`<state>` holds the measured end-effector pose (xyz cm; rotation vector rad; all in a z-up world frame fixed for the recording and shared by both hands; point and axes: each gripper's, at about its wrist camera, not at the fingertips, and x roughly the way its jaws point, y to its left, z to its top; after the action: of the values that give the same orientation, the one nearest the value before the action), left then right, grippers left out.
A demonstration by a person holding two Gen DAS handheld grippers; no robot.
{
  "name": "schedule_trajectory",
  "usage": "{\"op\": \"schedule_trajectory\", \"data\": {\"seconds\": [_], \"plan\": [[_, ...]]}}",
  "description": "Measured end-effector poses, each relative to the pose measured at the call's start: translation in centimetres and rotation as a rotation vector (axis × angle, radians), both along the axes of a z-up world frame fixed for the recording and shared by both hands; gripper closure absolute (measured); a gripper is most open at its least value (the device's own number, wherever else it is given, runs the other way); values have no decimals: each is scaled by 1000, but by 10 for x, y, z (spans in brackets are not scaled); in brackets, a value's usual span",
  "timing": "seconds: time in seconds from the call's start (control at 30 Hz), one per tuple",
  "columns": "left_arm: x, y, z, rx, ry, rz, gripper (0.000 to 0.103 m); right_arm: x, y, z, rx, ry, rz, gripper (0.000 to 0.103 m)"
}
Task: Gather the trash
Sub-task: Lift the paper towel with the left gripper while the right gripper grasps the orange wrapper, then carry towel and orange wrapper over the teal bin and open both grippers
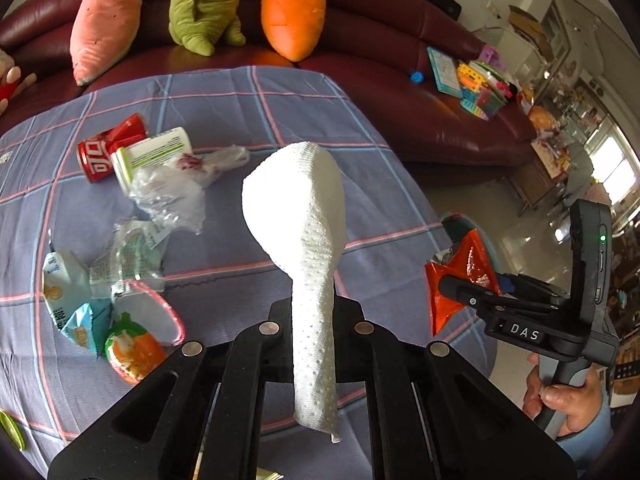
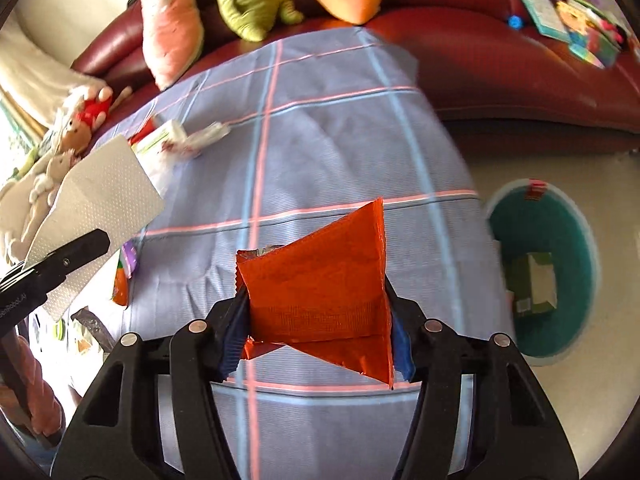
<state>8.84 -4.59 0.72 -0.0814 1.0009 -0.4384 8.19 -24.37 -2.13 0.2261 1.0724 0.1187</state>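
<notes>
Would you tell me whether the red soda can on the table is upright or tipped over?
Tipped over. The red can lies on its side on the checked tablecloth, its round end facing sideways, beside a white bottle that also lies flat.

bright daylight, fisheye edges, slight blur

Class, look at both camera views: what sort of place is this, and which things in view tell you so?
Most likely a home living room: a dark red leather sofa with plush toys, children's books on its seat, and a cloth-covered table in front.
</notes>
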Motion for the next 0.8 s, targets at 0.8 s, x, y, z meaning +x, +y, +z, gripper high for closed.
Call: {"op": "schedule_trajectory", "data": {"seconds": [0.8], "plan": [[14, -269, -42, 111, 78, -407, 95, -56, -240, 2, 75, -60, -455, 44]]}}
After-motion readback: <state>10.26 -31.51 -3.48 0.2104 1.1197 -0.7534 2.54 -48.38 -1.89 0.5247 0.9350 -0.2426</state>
